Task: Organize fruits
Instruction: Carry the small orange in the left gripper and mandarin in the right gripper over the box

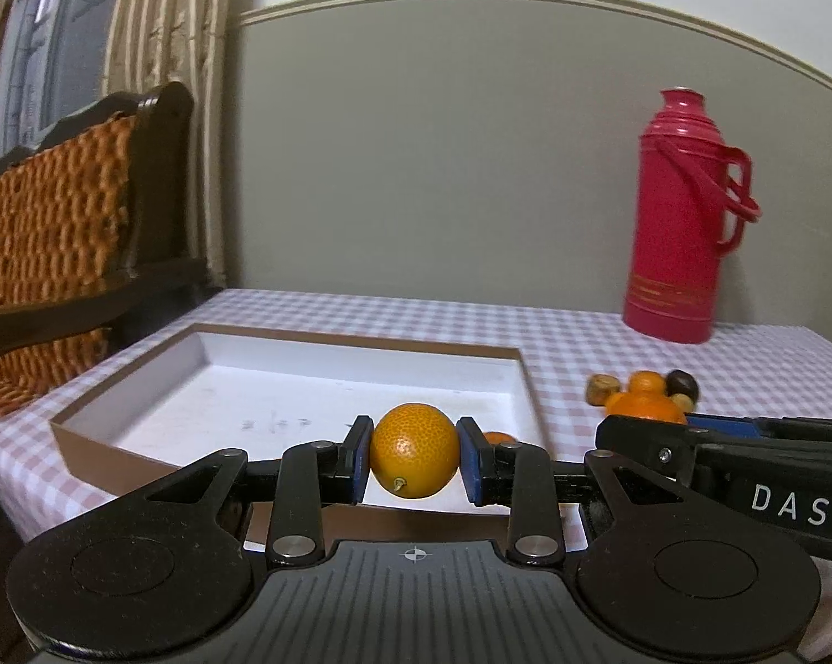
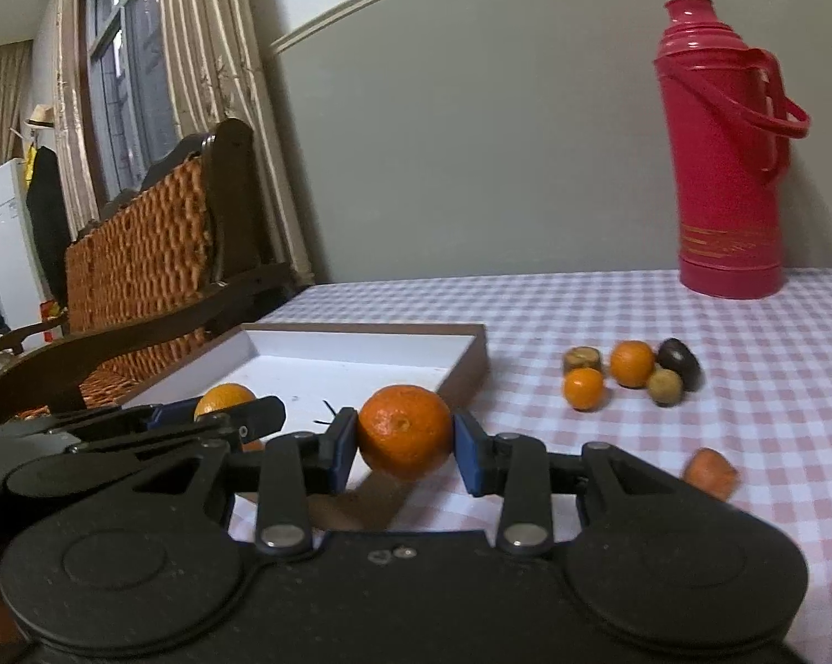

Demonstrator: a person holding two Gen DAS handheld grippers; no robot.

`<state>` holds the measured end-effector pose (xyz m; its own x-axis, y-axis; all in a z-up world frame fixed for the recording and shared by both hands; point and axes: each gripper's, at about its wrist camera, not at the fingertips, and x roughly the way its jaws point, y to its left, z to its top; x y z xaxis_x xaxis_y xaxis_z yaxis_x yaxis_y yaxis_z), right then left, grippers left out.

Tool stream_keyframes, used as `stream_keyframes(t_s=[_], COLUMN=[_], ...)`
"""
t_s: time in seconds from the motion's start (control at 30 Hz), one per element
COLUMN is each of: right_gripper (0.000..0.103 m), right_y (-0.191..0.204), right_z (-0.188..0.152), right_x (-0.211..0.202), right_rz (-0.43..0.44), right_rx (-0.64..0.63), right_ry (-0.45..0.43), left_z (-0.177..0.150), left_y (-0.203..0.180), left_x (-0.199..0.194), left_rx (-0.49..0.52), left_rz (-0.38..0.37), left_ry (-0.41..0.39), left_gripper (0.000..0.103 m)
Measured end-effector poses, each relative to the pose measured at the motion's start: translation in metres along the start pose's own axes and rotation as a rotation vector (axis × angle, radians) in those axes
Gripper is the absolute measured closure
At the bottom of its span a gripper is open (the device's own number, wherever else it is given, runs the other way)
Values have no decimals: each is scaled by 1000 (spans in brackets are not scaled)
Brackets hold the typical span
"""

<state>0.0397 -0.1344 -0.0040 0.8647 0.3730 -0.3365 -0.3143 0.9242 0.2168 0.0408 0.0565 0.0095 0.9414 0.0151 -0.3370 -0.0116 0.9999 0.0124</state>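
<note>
Above the tray point(image 1: 139, 462), round dimpled orange point(image 1: 414, 451), stem nub, between blue fingers point(image 1: 360, 459)

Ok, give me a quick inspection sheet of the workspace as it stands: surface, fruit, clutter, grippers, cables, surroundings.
Surface: table under a pink-checked cloth.
Job's things: shallow white-lined tray; one orange in the left gripper, another orange in the right gripper, both over the tray's near edge; loose cluster of small fruits on the cloth right of the tray; one orange piece lying apart, nearer.
Clutter: red thermos standing at the back.
Grippers: both jaws shut on their fruit.
Cables: nothing seen.
Surroundings: wicker chair, curtained window, grey wall.
</note>
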Motion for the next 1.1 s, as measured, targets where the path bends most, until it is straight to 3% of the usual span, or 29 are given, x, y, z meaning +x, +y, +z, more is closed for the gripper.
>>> stream_keyframes(t_s=[0.3,0.67,1.1], right_gripper=[75,75,74], right_y=[19,30,33], right_z=[10,15,22], right_x=[22,52,97], right_rz=[48,46,36], right_rx=[-4,-8,10], right_ry=[-11,-4,34], left_z=[7,16,19], left_y=[36,83,120], left_x=[5,29,74], left_rx=[-40,-93,-122], left_rz=[89,195,269], left_ry=[-18,-5,55], left_gripper=[70,70,70])
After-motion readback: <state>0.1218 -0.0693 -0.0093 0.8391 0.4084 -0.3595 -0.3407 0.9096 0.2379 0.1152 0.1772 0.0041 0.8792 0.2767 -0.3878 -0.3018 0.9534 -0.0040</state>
